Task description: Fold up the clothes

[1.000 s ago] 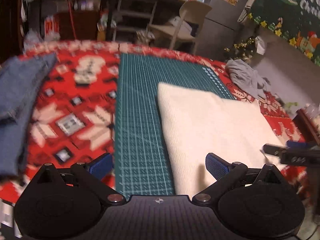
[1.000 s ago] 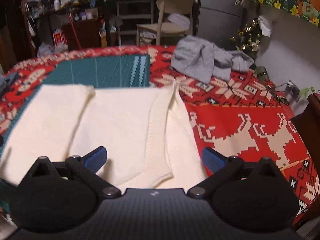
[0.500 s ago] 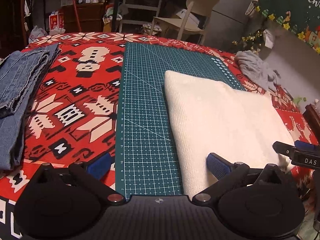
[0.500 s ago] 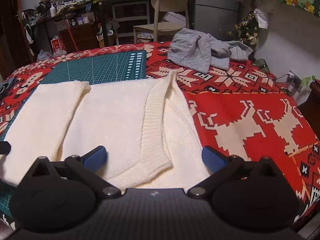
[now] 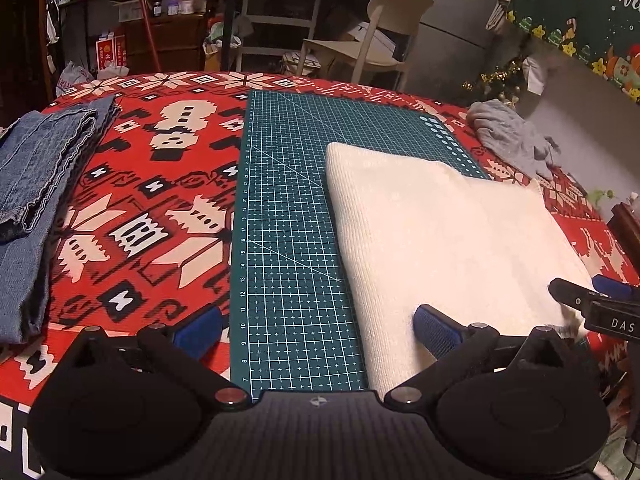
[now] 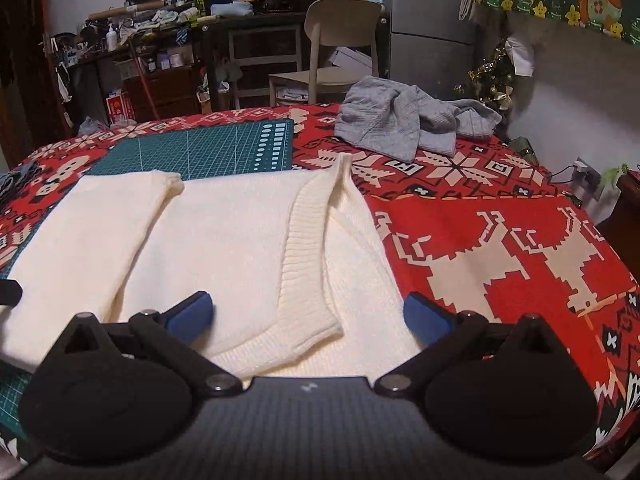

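The cream sweater (image 6: 224,248) lies flat across the green cutting mat (image 5: 288,240) and onto the red patterned tablecloth (image 6: 500,248), its sleeves brought in over the body so that the whole makes a rough rectangle. The ribbed V-neck (image 6: 304,256) faces up toward 6 o'clock in the right wrist view.

The right gripper (image 6: 308,314) hovers low over the neckline end with its jaws spread wide, holding nothing. The left gripper (image 5: 318,326) sits over the mat's near edge, jaws likewise released, its right finger resting at the sweater's left border. Both seem stationed at the near hem, which would suit taking hold for a fold across the length — or simply letting go after a fold laid down; the pictures fit either.

At 9 o'clock in the left wrist view lie folded jeans (image 5: 36,184), set aside. A crumpled grey garment (image 6: 408,124) waits at 1 o'clock in the right view — unfolded as it lies.
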Demonstrator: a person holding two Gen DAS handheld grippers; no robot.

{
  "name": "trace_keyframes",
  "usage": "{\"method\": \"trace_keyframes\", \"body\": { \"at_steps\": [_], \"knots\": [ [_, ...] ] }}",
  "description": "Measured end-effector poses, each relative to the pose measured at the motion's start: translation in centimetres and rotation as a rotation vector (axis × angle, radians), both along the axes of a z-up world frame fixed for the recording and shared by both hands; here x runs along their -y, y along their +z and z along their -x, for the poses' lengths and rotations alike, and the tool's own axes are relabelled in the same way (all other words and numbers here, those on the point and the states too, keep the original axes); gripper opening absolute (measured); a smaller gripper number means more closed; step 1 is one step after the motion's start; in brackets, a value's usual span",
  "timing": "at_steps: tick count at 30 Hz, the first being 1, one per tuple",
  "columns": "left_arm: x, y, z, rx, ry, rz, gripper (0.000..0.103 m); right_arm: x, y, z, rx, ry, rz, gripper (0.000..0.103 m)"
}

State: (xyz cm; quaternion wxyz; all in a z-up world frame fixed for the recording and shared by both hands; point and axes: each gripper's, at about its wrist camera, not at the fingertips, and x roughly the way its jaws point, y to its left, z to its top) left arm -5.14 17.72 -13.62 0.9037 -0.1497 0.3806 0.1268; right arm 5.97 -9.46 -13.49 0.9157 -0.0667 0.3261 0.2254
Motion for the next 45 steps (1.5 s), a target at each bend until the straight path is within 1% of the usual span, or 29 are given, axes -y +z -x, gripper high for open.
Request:
{"method": "trace_keyframes", "body": {
  "at_steps": [6, 9, 11, 15, 18, 19, 20, 21, 22, 24, 27, 29, 30, 31, 32, 33, 34, 35, 36, 37, 38, 39, 40, 42, 43, 45],
  "knots": [
    [-0.2, 0.0, 0.0, 0.000, -0.006, 0.009, 0.103, 0.3, -0.2, 0.0, 0.006, 0.008, -0.010, 0.102],
    [0.1, 0.0, -0.1, -0.005, -0.004, -0.003, 0.103, 0.2, -0.2, -0.1, 0.003, 0.005, -0.012, 0.102],
    [0.1, -0.1, 0.0, 0.010, 0.001, -0.006, 0.103, 0.2, -0.2, -0.1, 0.005, 0.006, -0.015, 0.102],
    [0.5, -0.4, 0.2, 0.054, -0.001, -0.036, 0.103, 0.5, -0.3, -0.1, 0.009, 0.003, -0.036, 0.102],
    [0.5, -0.2, 0.6, 0.077, 0.003, -0.035, 0.102, 0.9, -0.1, -0.1, 0.011, -0.012, -0.052, 0.102],
    [0.4, -0.1, 0.8, 0.087, 0.006, -0.034, 0.096, 1.1, 0.2, 0.0, 0.017, -0.025, -0.063, 0.102],
    [0.3, 0.3, 1.1, 0.106, 0.008, -0.032, 0.093, 1.3, 0.5, 0.1, 0.022, -0.038, -0.074, 0.102],
    [0.3, 0.6, 1.3, 0.124, 0.011, -0.035, 0.085, 1.5, 0.8, 0.2, 0.028, -0.051, -0.085, 0.102],
    [0.3, 1.1, 1.6, 0.142, 0.017, -0.049, 0.083, 1.8, 1.3, 0.4, 0.042, -0.056, -0.105, 0.102],
    [0.2, 2.0, 2.1, 0.179, 0.018, -0.069, 0.083, 1.5, 2.1, 0.6, 0.046, -0.024, -0.126, 0.102],
    [-0.1, 3.2, 2.3, 0.226, -0.006, -0.042, 0.082, 0.8, 3.2, 1.0, 0.047, 0.032, -0.151, 0.102],
    [-0.2, 3.8, 2.2, 0.244, -0.023, -0.022, 0.075, 0.4, 4.0, 1.2, 0.047, 0.069, -0.168, 0.102],
    [-0.2, 4.1, 2.1, 0.248, -0.031, -0.013, 0.066, 0.2, 4.4, 1.3, 0.047, 0.087, -0.176, 0.102],
    [-0.1, 4.2, 1.9, 0.250, -0.041, -0.003, 0.058, 0.0, 4.7, 1.4, 0.047, 0.106, -0.184, 0.100],
    [-0.1, 4.3, 1.7, 0.253, -0.051, 0.007, 0.055, -0.2, 5.1, 1.5, 0.047, 0.124, -0.193, 0.096],
    [-0.1, 4.4, 1.6, 0.258, -0.061, 0.019, 0.049, -0.7, 5.4, 1.7, 0.046, 0.148, -0.198, 0.092],
    [-0.1, 4.5, 1.4, 0.260, -0.070, 0.031, 0.041, -1.4, 5.5, 1.8, 0.032, 0.176, -0.195, 0.083],
    [-0.1, 4.5, 1.2, 0.261, -0.079, 0.041, 0.036, -2.1, 5.6, 1.8, 0.015, 0.205, -0.190, 0.073],
    [-0.1, 4.5, 1.0, 0.260, -0.087, 0.047, 0.027, -2.7, 5.7, 1.8, -0.002, 0.234, -0.185, 0.063],
    [0.0, 4.5, 0.8, 0.259, -0.096, 0.052, 0.021, -3.4, 5.6, 1.8, -0.023, 0.253, -0.180, 0.036],
    [0.1, 4.4, 0.6, 0.259, -0.105, 0.058, 0.018, -4.0, 5.5, 1.8, -0.045, 0.270, -0.175, 0.018],
    [0.2, 4.4, 0.5, 0.259, -0.115, 0.064, 0.012, -4.6, 5.5, 1.9, -0.056, 0.286, -0.175, 0.014],
    [0.3, 4.3, 0.3, 0.261, -0.127, 0.073, 0.009, -5.1, 5.4, 2.0, -0.063, 0.302, -0.177, 0.013],
    [0.5, 4.2, 0.0, 0.263, -0.151, 0.093, 0.006, -6.1, 5.3, 2.2, -0.074, 0.331, -0.176, 0.009],
    [0.6, 4.0, -0.3, 0.260, -0.163, 0.097, 0.006, -6.7, 5.2, 2.2, -0.076, 0.342, -0.171, 0.004],
    [0.8, 3.7, -0.9, 0.249, -0.181, 0.099, 0.006, -7.8, 5.1, 2.1, -0.081, 0.360, -0.159, 0.004]
  ]
}}
